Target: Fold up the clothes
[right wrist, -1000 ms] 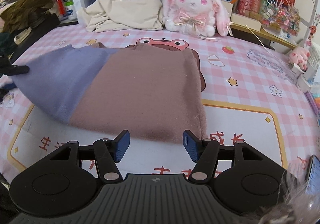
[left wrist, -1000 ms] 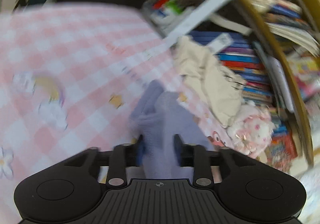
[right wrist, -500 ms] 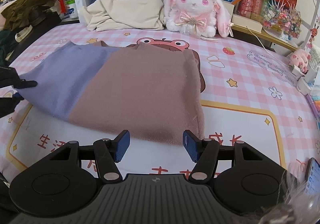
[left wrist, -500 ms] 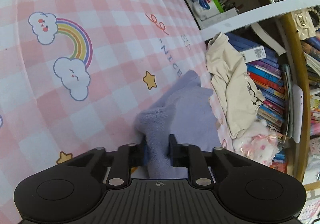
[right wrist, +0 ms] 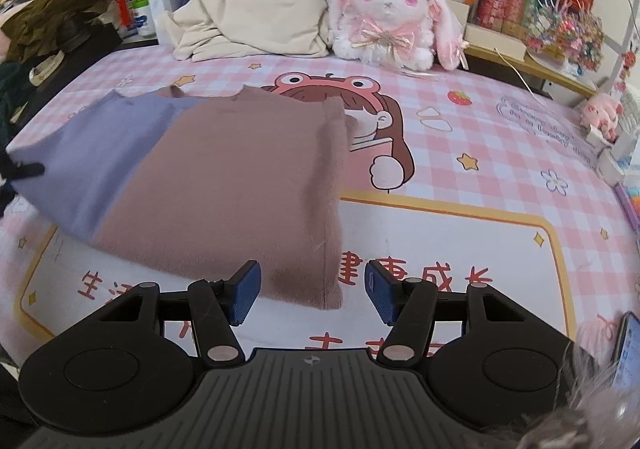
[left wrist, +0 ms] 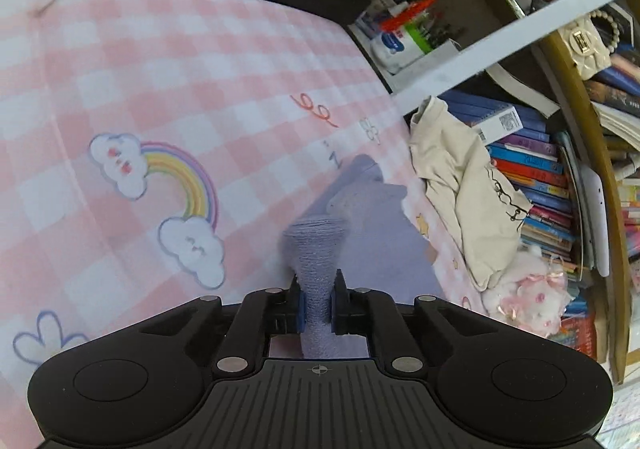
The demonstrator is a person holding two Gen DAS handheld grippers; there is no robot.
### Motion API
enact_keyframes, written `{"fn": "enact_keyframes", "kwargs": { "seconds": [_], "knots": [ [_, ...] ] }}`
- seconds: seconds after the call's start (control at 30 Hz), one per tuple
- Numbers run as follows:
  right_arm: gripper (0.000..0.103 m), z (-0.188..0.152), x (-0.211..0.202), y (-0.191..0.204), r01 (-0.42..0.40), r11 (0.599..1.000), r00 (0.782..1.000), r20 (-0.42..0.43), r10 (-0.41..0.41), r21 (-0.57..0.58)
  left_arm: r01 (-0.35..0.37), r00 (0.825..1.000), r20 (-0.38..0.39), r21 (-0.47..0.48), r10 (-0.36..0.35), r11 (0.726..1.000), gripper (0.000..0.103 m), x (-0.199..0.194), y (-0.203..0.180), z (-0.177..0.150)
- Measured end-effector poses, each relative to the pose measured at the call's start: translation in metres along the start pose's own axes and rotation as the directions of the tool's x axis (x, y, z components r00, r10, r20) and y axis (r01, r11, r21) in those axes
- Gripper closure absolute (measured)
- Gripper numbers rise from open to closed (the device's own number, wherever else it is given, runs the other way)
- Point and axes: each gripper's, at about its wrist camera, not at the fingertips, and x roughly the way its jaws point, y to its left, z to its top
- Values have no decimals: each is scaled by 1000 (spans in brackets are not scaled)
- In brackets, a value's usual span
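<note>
The pink checked bedsheet (right wrist: pixel 460 153) carries red Chinese characters near its front edge; I read "成长". One sweater (right wrist: pixel 224 185), brown with a purple sleeve, lies flat at the sheet's middle-left. The left gripper (left wrist: pixel 318 299) pinches the purple cuff (left wrist: pixel 316 249) near the left edge. The right gripper (right wrist: pixel 312 291) hangs with jaws spread over the brown hem. The sheet's right half is free. One plush rabbit (right wrist: pixel 390 9) sits at the back edge.
</note>
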Motion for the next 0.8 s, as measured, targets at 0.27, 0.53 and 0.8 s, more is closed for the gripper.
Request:
{"fn": "enact_keyframes", "kwargs": {
  "seconds": [0.27, 0.53, 0.8],
  "knots": [
    [49, 1, 4, 9, -8, 1000, 1000, -13, 8, -25, -16, 999, -42, 8, 17, 1000, 69, 14, -6, -1],
    [49, 0, 3, 4, 5, 1000, 1000, -11, -5, 3, 16, 999, -42, -40, -17, 999, 81, 19, 3, 1],
    [49, 3, 5, 4, 0, 1000, 1000, -4, 0, -1, 24, 999, -41, -86, -28, 996, 87, 18, 11, 1]
  ]
}}
